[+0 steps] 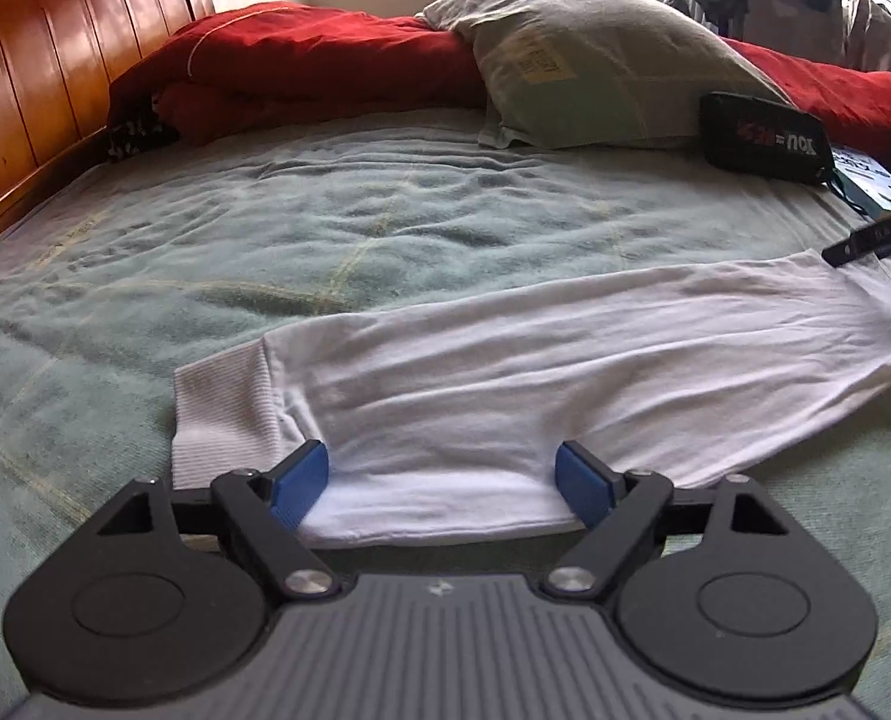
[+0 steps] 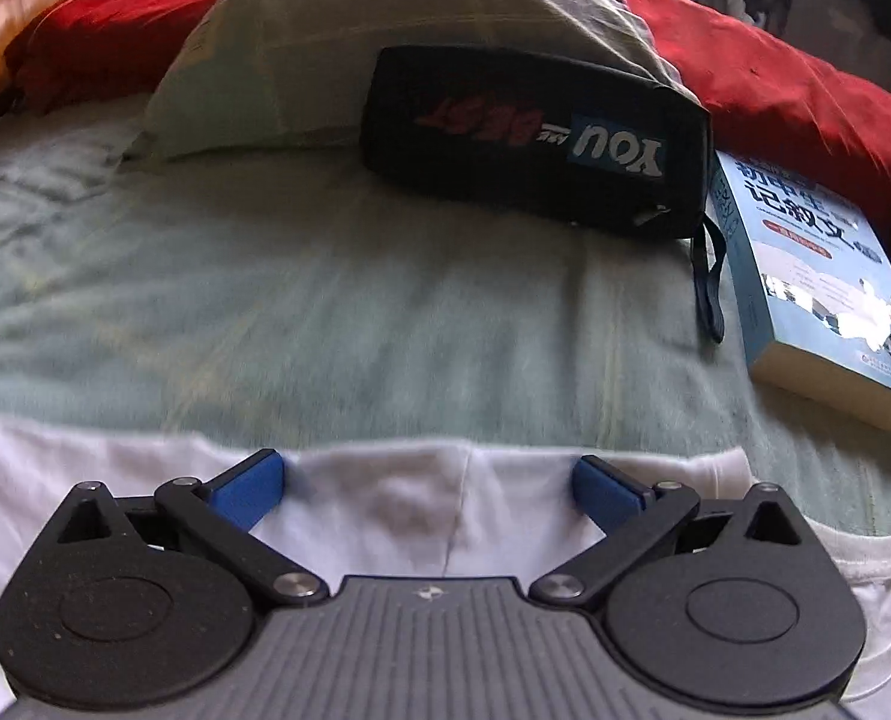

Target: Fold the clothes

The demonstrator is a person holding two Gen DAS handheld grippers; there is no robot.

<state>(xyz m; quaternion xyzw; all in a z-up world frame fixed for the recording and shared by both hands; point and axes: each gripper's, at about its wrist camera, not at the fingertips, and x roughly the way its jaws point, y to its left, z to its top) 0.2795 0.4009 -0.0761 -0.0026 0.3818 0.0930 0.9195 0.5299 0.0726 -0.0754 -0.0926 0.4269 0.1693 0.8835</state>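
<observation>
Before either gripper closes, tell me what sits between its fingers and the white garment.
Nothing visible does. The left gripper hangs open over the white garment by its ribbed cuff; the right gripper is open over it too.

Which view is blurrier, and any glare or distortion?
Right wrist view is softer: motion smear across the pillow and bedsheet, cover of the book partly blown out. Left wrist view is sharp, with glare on the headboard. Both show fisheye bowing.
</observation>
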